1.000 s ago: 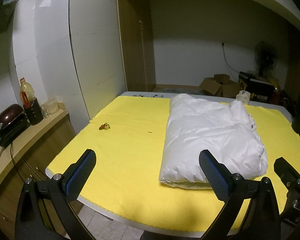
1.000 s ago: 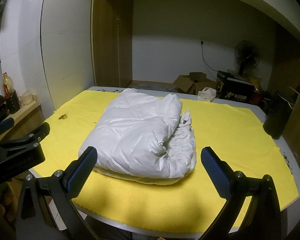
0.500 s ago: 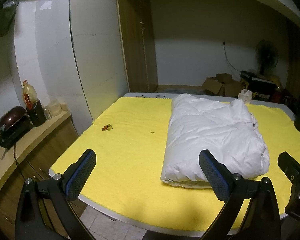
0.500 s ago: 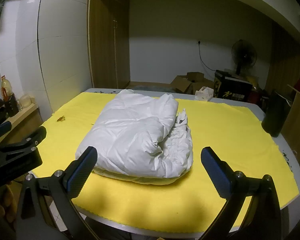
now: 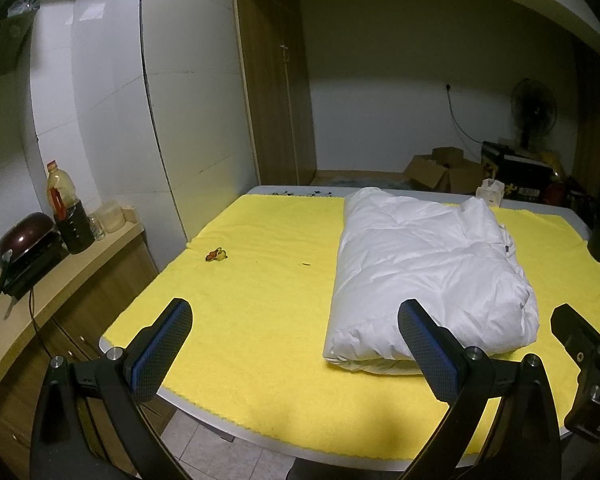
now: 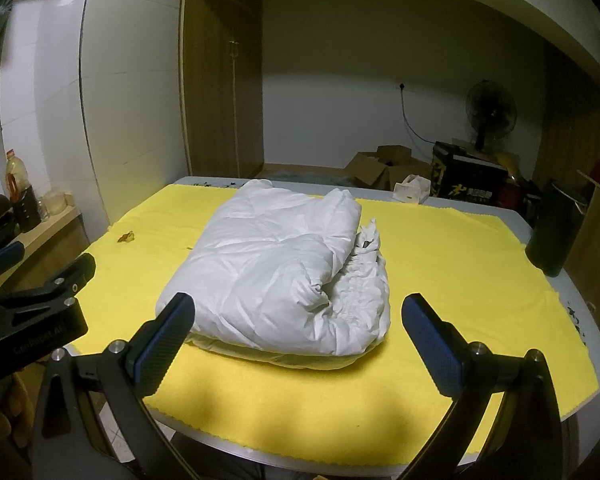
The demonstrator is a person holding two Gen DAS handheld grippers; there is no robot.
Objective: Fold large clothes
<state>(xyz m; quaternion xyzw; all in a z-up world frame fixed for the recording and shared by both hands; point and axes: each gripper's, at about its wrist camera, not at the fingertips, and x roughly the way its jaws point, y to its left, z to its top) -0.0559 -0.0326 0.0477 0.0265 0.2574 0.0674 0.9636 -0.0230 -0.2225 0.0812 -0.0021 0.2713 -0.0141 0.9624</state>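
Observation:
A white puffy jacket [image 5: 428, 272] [image 6: 284, 276] lies folded into a thick bundle on the yellow cloth [image 5: 260, 280] [image 6: 460, 280] that covers the table. My left gripper [image 5: 296, 328] hangs open near the table's front edge, to the left of the bundle, with nothing between its fingers. Wide open as well, my right gripper [image 6: 298, 324] is held back in front of the bundle's near end and touches nothing. Part of the right gripper shows at the right edge of the left wrist view, and the left gripper [image 6: 36, 304] shows at the left of the right wrist view.
A small orange scrap [image 5: 216, 255] lies on the cloth at the left. A side counter [image 5: 40, 280] holds a bottle [image 5: 62, 200] and a dark pot [image 5: 24, 236]. A dark cylinder [image 6: 556, 232] stands at the table's right edge. Boxes [image 6: 384, 168] and a fan [image 6: 490, 112] are behind.
Both grippers have drawn back and risen slightly from the table, so the bundle looks farther off. The jacket has not moved.

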